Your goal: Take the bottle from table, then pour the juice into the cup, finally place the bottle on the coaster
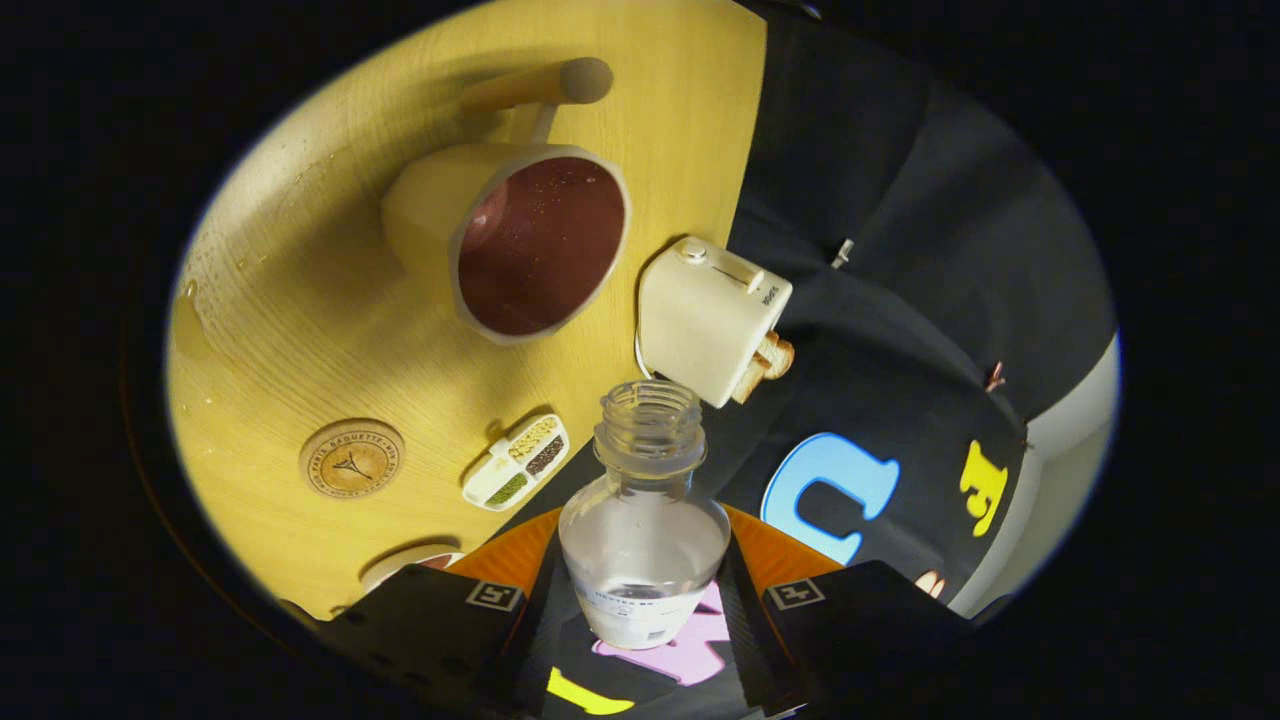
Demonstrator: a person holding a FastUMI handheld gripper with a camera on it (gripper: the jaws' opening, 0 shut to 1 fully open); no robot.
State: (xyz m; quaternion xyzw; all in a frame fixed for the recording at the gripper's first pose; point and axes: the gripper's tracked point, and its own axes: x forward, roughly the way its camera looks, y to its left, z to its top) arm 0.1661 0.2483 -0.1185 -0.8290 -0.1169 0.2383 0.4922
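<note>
Clear bottle (645, 520): uncapped, nearly empty, pinched between the tool (645, 600) fingers.
Cup (520, 240): far ahead, already holding dark juice.
Coaster (352, 459): near left on table (300, 330), bare for the bottle.

gripper (643, 600) fingers clamped on clear uncapped bottle (644, 520), both pressing its sides, mouth aimed toward 12 o'clock; cup (520, 240) with dark red juice at 11 beyond it on the wooden table (300, 300), toaster (710, 318) at 1, coaster (352, 459) at 9, small seasoning tray (516, 462) at 10
</note>
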